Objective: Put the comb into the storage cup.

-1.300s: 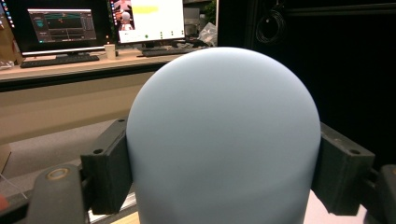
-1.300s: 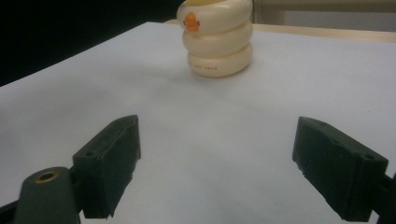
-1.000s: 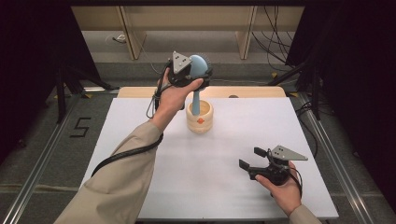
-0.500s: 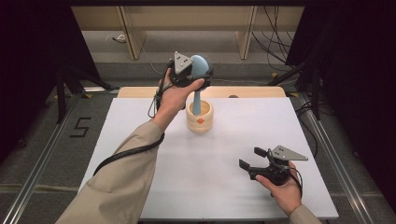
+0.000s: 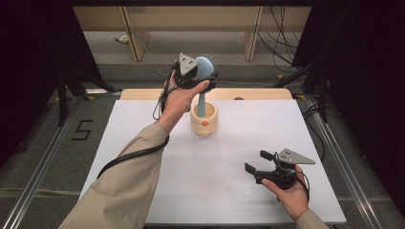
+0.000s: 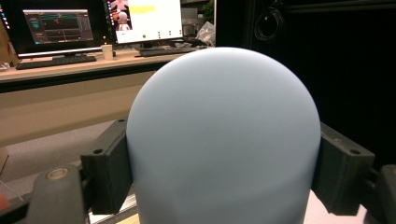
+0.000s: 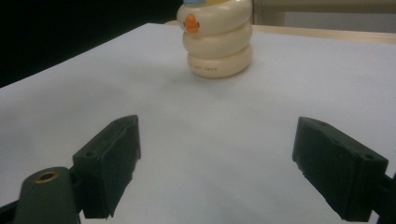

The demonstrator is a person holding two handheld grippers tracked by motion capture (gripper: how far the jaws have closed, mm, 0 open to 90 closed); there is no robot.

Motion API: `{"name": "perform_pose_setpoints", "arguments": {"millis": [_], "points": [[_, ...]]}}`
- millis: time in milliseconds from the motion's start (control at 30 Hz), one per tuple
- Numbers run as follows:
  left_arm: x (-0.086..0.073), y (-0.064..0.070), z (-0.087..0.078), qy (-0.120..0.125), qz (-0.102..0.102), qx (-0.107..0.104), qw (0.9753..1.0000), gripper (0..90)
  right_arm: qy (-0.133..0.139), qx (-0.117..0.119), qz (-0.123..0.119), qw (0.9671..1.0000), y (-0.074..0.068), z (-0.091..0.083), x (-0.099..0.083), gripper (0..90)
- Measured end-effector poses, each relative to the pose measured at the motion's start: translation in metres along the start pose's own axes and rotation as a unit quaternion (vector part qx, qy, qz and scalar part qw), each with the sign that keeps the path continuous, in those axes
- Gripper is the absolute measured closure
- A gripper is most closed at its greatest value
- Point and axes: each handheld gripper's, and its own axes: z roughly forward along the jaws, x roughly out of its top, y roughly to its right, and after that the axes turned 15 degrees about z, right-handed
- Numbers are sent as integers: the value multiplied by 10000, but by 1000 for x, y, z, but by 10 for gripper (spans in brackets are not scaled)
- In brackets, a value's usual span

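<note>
The left hand-held gripper grips the blue dome of a stick whose stem stands in the cream cup on the table, so pulling it out seems unfinished, while the right hand-held gripper waits wide open nearby.

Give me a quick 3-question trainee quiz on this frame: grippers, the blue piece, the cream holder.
1. True or false: the left gripper is shut on the blue domed piece.
2. Where does the stem of the blue domed piece stand? A) flat on the white table B) in the cream ringed holder C) between the right gripper's jaws
3. Fill in: the right gripper rests low over the white table with its jaws ____ and nothing between them.

Key: 1 true, both jaws press the dome's sides in the left gripper view. 2 B. 3 open.
</note>
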Motion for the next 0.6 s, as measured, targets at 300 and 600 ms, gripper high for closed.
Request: {"name": "perform_pose_setpoints", "arguments": {"millis": [300,600], "points": [[-1,1,2,-8,17,5,10000,195,-2,4,4,10000,0,0,0,163],[-6,3,6,-35,42,-18,10000,195,20,7,7,10000,1,0,0,163]]}}
